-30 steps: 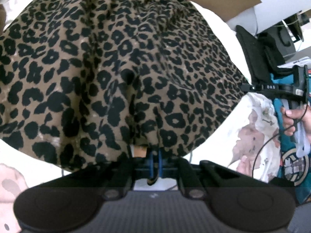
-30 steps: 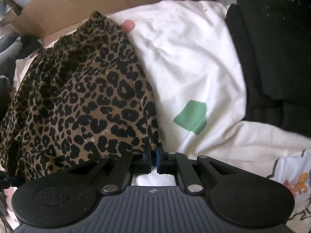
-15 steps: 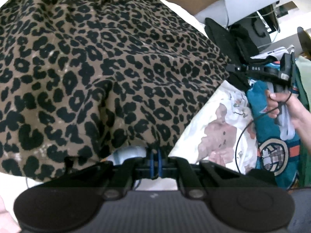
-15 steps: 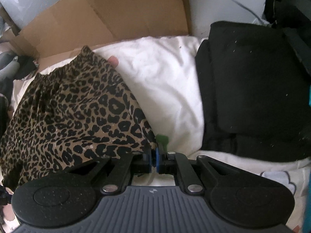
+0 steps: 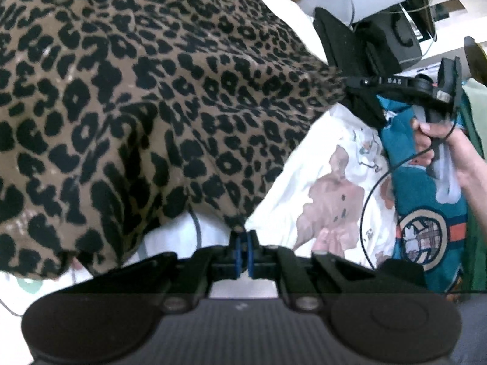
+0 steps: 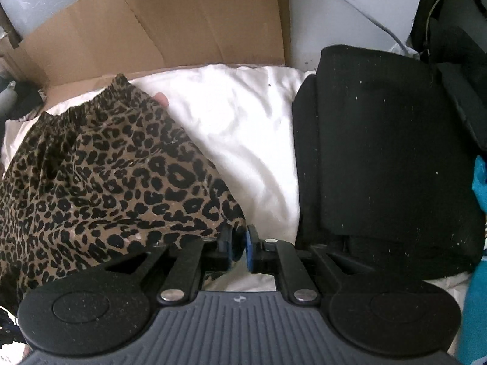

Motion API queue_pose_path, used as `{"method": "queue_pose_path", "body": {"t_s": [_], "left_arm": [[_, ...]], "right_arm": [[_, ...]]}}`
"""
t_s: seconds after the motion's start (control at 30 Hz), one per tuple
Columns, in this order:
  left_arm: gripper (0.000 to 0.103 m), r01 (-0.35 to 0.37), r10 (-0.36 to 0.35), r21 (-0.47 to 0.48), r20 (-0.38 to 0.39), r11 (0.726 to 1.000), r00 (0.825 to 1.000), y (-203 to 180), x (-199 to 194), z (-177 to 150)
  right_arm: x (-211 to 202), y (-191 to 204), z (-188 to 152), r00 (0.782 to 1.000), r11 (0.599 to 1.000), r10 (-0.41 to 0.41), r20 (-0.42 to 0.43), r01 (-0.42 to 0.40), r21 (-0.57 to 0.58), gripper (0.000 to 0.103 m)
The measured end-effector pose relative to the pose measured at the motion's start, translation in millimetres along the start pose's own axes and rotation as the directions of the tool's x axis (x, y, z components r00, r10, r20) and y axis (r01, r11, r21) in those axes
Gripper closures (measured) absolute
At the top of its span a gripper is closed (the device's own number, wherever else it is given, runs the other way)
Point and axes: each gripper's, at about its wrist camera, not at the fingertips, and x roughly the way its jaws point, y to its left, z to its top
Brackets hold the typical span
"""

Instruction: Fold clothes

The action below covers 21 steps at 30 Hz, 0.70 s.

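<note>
the leopard-print cloth lies spread over a white sheet, with its gathered edge at the far side, near a sheet of brown cardboard. the left gripper is pinched tight on the near hem of the cloth, and the cloth hangs up from its blue tips. the right gripper has just been opening its jaws. there is a small gap between the blue tips now, the corner of the cloth sits just beside the left tip, and the tips do not squeeze it. a hand holds the right gripper's handle. a folded black garment lies on the sheet to the right of the cloth. a teal shirt with a cartoon picture lies near the hand.
</note>
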Motion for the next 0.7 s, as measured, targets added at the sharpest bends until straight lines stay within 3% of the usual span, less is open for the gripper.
{"method": "queue_pose_path", "body": {"t_s": [0.1, 0.17, 0.23, 0.53, 0.7], "left_arm": [[0.099, -0.007, 0.007, 0.016, -0.018, 1.000, 1.000, -4.2, 1.7, -3.1], [0.098, -0.026, 0.026, 0.021, -0.026, 0.999, 0.999, -4.8, -0.8, -4.6], [0.098, -0.042, 0.042, 0.014, -0.019, 0.999, 0.999, -3.0, -7.8, -5.6], [0.092, -0.101, 0.105, -0.038, 0.107, 0.994, 0.989, 2.7, -65.5, -8.0], [0.091, -0.130, 0.175, -0.194, 0.239, 0.972, 0.955, 30.6, -103.6, -13.9]], "right_arm": [[-3.4, -1.0, -2.5, 1.000, 1.000, -0.005, -0.002, 0.005, 0.014, 0.086], [-4.8, -0.9, -1.1, 1.000, 1.000, -0.002, 0.004, 0.002, 0.027, 0.070], [-6.3, 1.5, -0.5, 1.000, 0.999, 0.010, 0.014, -0.011, 0.032, 0.064], [-20.5, 33.4, 5.7, 0.991, 0.995, 0.079, 0.112, -0.084, 0.044, 0.062], [-21.0, 55.2, 4.8, 0.987, 0.992, 0.109, 0.118, -0.116, 0.050, 0.062]]}}
